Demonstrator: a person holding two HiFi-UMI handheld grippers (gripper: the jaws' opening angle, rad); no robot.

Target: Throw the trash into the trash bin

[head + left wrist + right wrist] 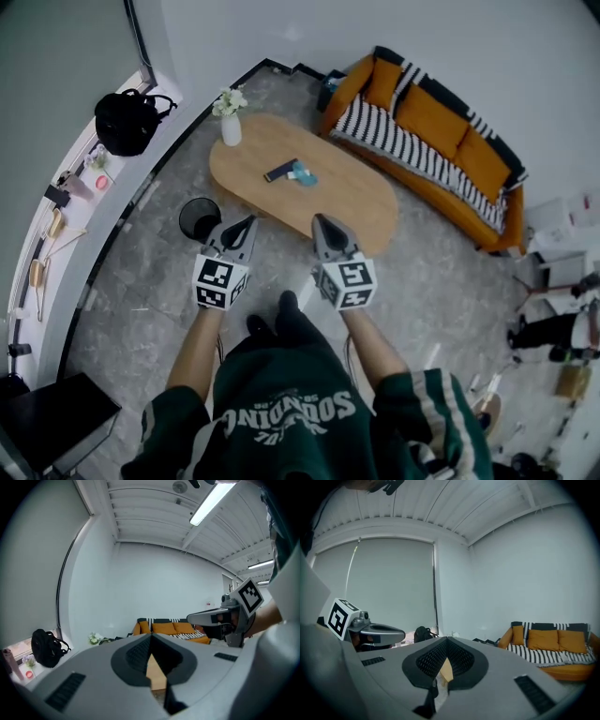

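Wooden oval worktop (356, 202) fills the middle of the head view. On it a teal crumpled piece of trash (304, 174) lies touching a dark flat object (279, 171). The black trash bin (199, 217) stands on the floor just beside the near edge. The left hand-held gripper (249, 223) and right hand-held gripper (319, 221) point toward the worktop, both clenched and empty. I think one should open its jaws before arriving and come in low over the teal piece. The shirt print is upside down, so I cannot read it surely.

Left gripper view: jaws pressed together, nothing between.

Right gripper view: jaws equally closed. The marker cubes show patterns only, no letters.
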